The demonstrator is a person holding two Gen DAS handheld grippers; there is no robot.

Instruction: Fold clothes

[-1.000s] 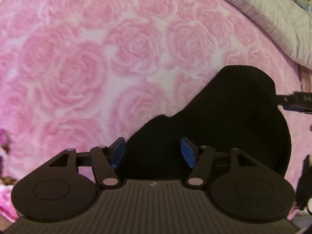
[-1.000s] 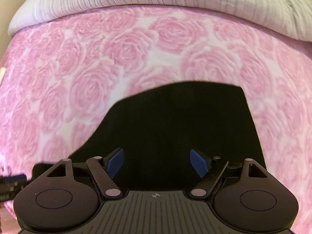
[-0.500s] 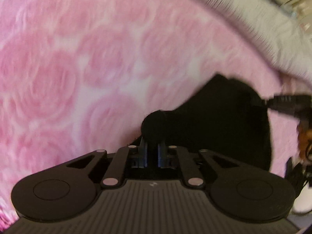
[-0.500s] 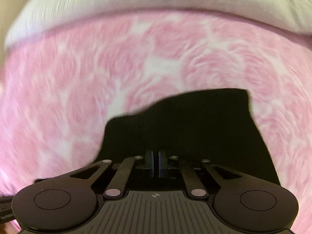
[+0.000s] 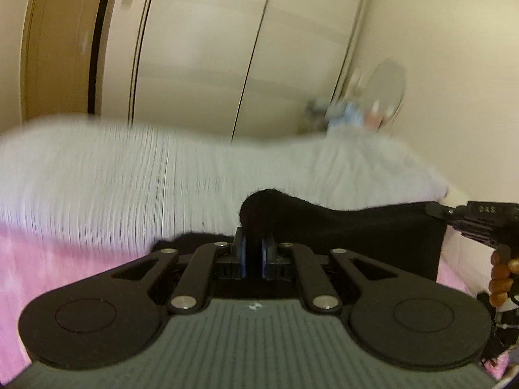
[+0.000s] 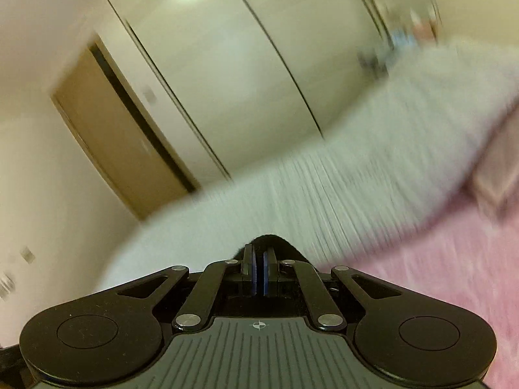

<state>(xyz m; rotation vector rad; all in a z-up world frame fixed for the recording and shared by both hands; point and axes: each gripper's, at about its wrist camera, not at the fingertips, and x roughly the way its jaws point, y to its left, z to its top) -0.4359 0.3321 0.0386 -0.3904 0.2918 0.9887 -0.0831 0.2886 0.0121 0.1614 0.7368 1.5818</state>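
Left tool point(image 5: 254, 254) and right tool point(image 6: 259, 274) each clench the black knit fabric garment point(image 5: 356, 227) above the pink bed cover point(image 5: 65, 253).

The cloth point(image 5: 356, 227) hangs between my two grippers. My left gripper point(image 5: 253, 256) holds its left end, and my right gripper point(image 5: 480, 218) holds its right end. The bed cover point(image 5: 65, 259) lies under it. The blanket point(image 5: 162, 178) lies farther away, with the doors point(image 5: 201, 48) behind it.

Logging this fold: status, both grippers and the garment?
Left gripper shut on black garment. Right gripper shut on it too. Garment stretched between them above pink bedspread. Nothing in the way.
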